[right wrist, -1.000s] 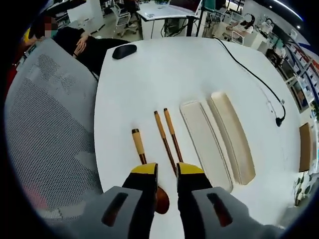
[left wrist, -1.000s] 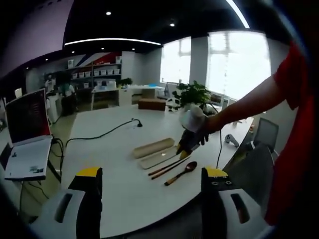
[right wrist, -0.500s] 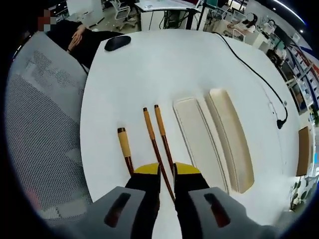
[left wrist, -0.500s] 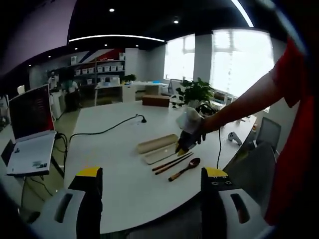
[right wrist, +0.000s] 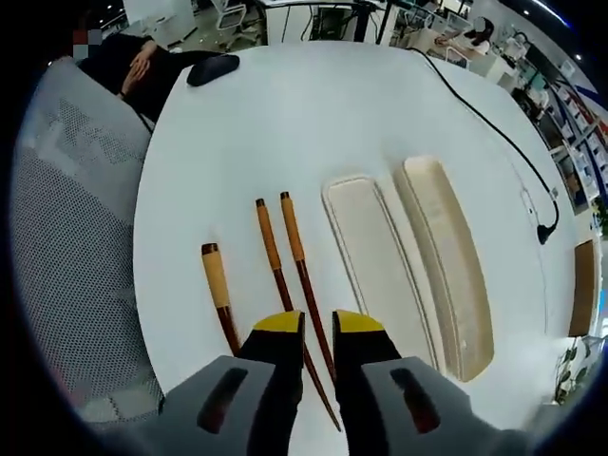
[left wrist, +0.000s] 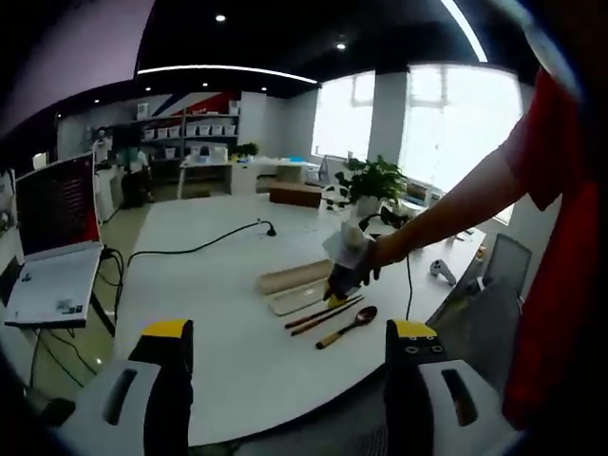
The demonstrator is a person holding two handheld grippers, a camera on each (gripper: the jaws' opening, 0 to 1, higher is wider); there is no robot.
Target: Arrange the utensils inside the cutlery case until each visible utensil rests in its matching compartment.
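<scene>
On the white table (right wrist: 285, 104) the spoon (right wrist: 219, 296) lies farthest left, then the two chopsticks (right wrist: 283, 256) side by side, then the empty case tray (right wrist: 372, 256) with its lid (right wrist: 449, 256) just beside it. The right gripper (right wrist: 317, 323) hangs low over the chopsticks' thin ends, jaws narrow with one stick running between them; whether they pinch it I can't tell. The sticks look light, stiff and slick, so I'd grip mid-shaft. The left gripper (left wrist: 285, 332) waits well back, jaws wide and empty.
</scene>
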